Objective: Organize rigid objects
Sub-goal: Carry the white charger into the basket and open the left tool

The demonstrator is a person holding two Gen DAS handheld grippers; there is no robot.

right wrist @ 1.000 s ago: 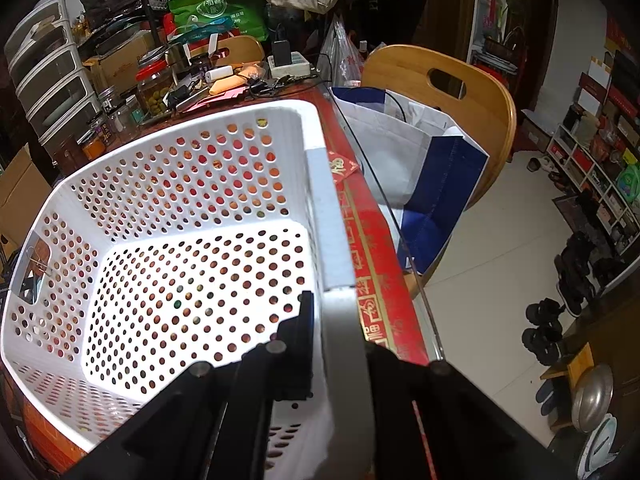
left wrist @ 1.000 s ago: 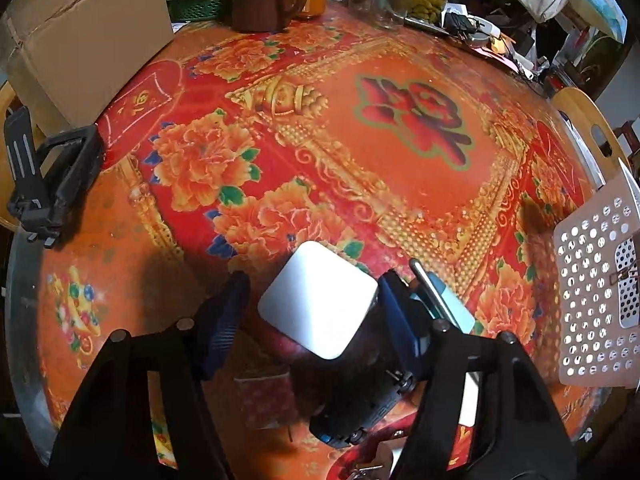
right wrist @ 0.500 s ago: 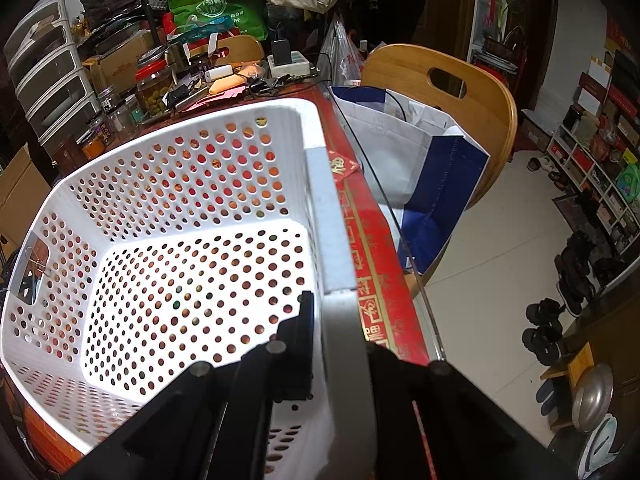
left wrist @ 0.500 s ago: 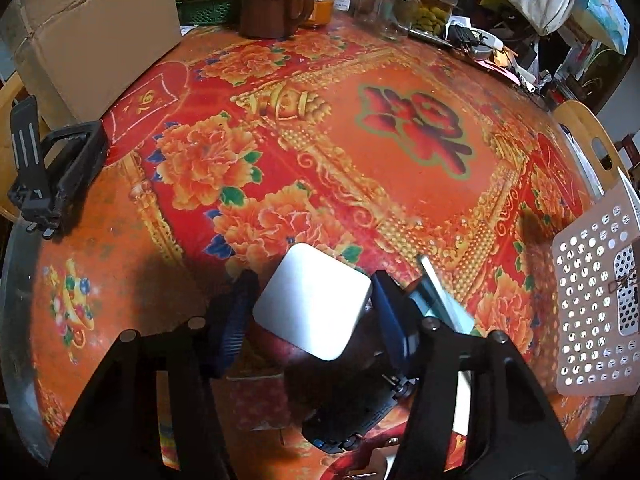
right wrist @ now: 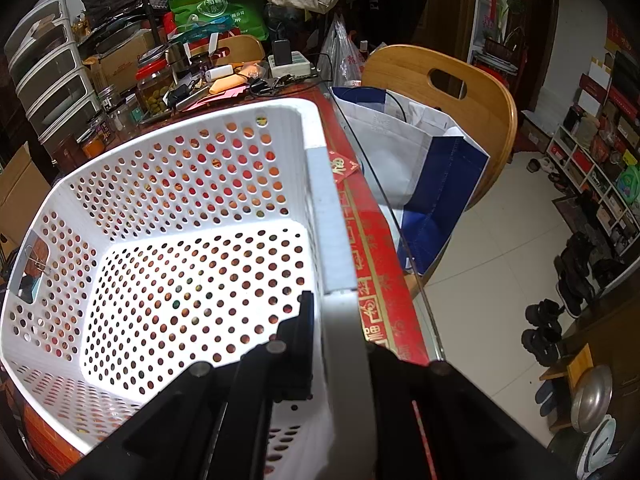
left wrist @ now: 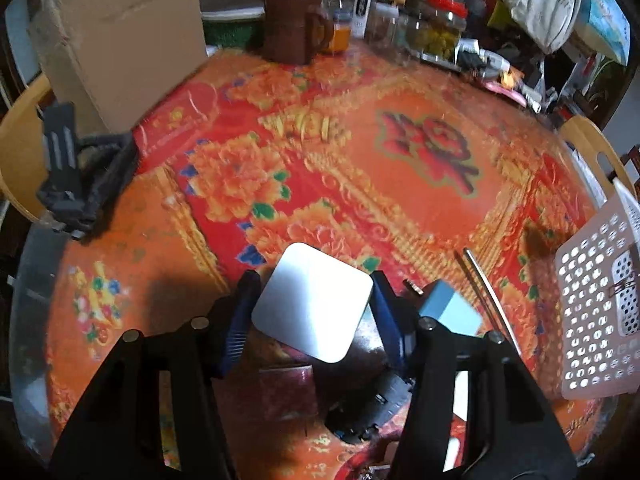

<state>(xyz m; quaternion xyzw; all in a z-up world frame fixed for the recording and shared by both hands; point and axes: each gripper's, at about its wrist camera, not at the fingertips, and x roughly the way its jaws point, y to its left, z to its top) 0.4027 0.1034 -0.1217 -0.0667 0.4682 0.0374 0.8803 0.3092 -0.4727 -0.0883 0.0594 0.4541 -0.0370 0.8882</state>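
**Readable Marks: Mostly Chinese Characters**

On the tablecloth (left wrist: 400, 200) over the desk: one large red character at centre, likely 福, blurred. On the green bag (right wrist: 224, 4): a round white logo and a line ending 有限公司. On the red packet (right wrist: 343, 166) beside the white basket (right wrist: 320, 184): a gold 福. Along the cloth's red border: gold characters, too distorted to read.

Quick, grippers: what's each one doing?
Left gripper: shut on the silver rounded-square metal block.
Right gripper: shut on the white perforated plastic basket rim.

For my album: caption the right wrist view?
Right gripper clamps the white perforated basket rim at table edge.
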